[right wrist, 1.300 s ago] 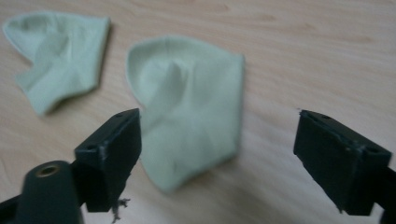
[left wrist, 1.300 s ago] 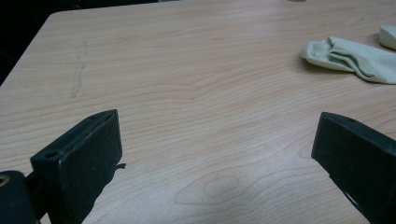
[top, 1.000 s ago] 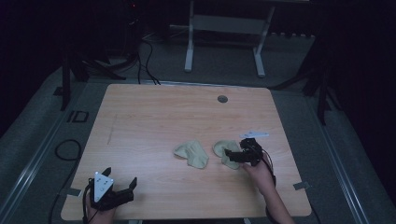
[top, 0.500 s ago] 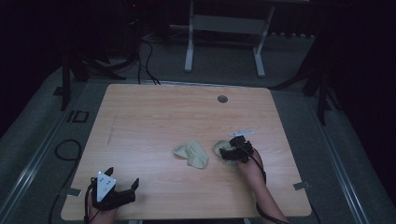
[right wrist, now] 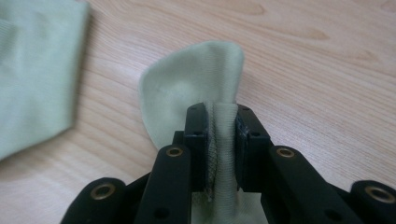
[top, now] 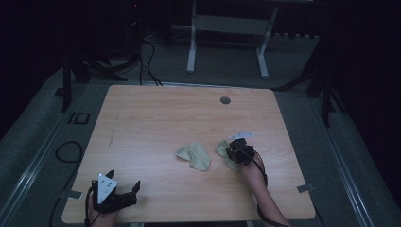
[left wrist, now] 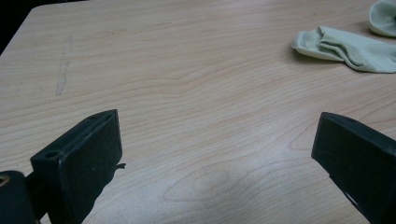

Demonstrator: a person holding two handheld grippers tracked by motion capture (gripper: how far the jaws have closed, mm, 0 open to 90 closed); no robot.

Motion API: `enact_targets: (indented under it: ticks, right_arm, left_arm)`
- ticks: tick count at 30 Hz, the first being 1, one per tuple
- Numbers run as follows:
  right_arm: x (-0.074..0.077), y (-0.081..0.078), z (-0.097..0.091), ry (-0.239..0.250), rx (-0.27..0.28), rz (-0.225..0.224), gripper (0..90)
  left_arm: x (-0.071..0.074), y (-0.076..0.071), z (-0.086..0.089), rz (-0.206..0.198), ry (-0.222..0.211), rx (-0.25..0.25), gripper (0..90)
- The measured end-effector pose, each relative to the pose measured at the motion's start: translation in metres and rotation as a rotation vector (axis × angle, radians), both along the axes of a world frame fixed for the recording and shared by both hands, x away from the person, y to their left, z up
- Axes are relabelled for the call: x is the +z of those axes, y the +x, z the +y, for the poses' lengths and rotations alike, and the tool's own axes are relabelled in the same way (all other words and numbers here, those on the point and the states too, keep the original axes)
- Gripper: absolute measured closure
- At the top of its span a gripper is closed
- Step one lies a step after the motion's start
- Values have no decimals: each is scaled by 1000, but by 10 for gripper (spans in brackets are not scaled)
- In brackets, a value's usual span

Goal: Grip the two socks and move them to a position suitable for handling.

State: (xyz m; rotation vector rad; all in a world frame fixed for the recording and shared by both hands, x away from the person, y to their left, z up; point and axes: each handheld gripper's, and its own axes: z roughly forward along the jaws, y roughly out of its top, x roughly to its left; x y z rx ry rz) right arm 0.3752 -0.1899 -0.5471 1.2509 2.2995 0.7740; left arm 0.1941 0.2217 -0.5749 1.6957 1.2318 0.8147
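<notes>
Two pale green socks lie on the wooden table (top: 156,123). In the right gripper view the jaws have just closed and my right gripper (right wrist: 219,140) pinches a fold of the right sock (right wrist: 196,88); the other sock (right wrist: 37,70) lies to its left. From above, my right gripper (top: 235,155) sits on the right sock (top: 222,147), beside the left sock (top: 194,156). My left gripper (top: 124,195) rests open near the table's front left corner, nothing between its jaws. Its own view shows the left sock (left wrist: 345,44) far off at upper right.
A round cable hole (top: 225,100) sits near the table's far edge. A metal frame stand (top: 227,28) stands on the floor beyond the table, with cables (top: 142,52) to its left. Dark floor surrounds the table.
The right gripper has slid a little to the left over the right sock and its jaws have gone from wide apart to shut on the fabric. The left gripper has stayed put.
</notes>
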Motion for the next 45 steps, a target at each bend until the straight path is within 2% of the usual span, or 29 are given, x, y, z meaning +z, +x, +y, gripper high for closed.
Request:
enact_targets:
  ticks: [3,5,8,12,14,15,20,22,24,25,30,36,40,43,45]
  right_arm:
    - [11,-8,0,31,26,-16,778]
    - [21,-16,1,34,52,-44,778]
    - [37,-30,2,93,87,-62,778]
    - [50,-52,8,111,152,-77,778]
    - [52,-57,10,117,166,-75,778]
    - [54,-68,13,118,187,-78,778]
    - [53,-93,19,143,223,-71,777]
    - [54,-104,22,168,244,-63,777]
    - [54,-114,25,153,275,-69,777]
    - [54,-118,25,161,289,-63,777]
    - [46,-131,23,165,314,-41,776]
    - [20,-131,26,139,332,25,775]
    - [2,-130,32,103,354,46,765]
    - [-8,-130,36,63,396,36,717]
    - [-13,-129,36,79,405,55,614]
  left_arm:
    - [0,0,0,-1,0,1,16]
    - [0,0,0,2,0,1,16]
    - [0,0,-1,-2,2,1,16]
    - [0,0,-1,-1,2,1,16]
    - [1,0,-1,-1,2,2,16]
    - [1,0,-1,-3,5,2,16]
    - [0,0,-1,1,5,2,16]
    - [0,-1,-2,-1,3,-2,16]
    - [1,-1,-2,-3,5,-3,16]
    - [1,-1,-2,-3,4,-3,16]
    - [1,-1,-4,-1,5,-6,16]
    - [-1,0,-10,10,8,-20,16]
    - [-3,0,-15,19,12,-42,16]
    - [-2,0,-18,13,16,-53,16]
    - [-1,-2,-19,12,13,-48,16]
